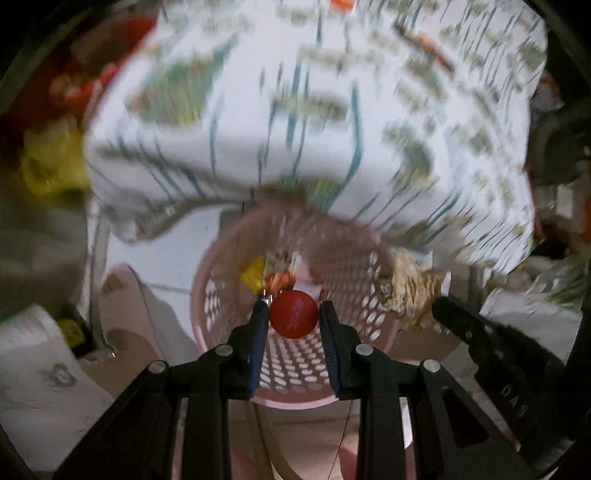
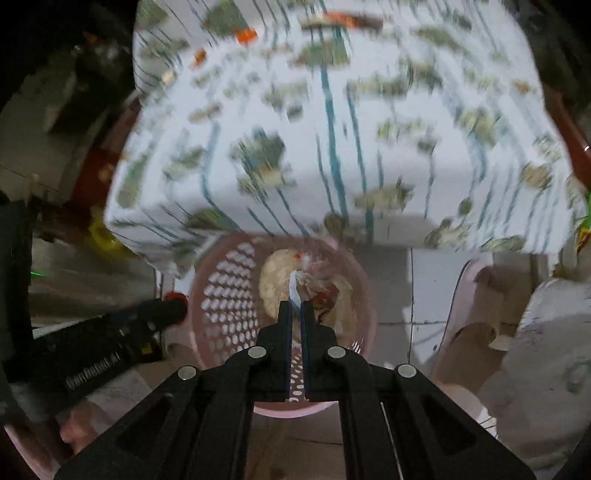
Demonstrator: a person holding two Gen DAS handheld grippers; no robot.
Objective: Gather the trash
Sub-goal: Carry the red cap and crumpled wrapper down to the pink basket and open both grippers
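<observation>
A pink perforated basket (image 1: 295,369) stands on the floor below the table edge; it also shows in the right wrist view (image 2: 229,295). My left gripper (image 1: 293,314) is shut on a red bottle cap (image 1: 293,314) and holds it over the basket's mouth. Yellow and orange wrappers (image 1: 267,278) lie inside the basket. My right gripper (image 2: 295,306) is shut on a crumpled beige paper wad (image 2: 284,280) with a white scrap, over the basket. The paper also shows at the basket's right rim in the left wrist view (image 1: 410,291), held by the right gripper (image 1: 443,306).
A table with a white, blue-striped, leaf-patterned cloth (image 1: 295,110) overhangs the basket; small orange scraps (image 2: 245,35) lie on it. The person's legs and feet in pink slippers (image 2: 480,332) stand beside the basket on white floor tiles (image 1: 155,240). A yellow object (image 1: 48,162) sits left.
</observation>
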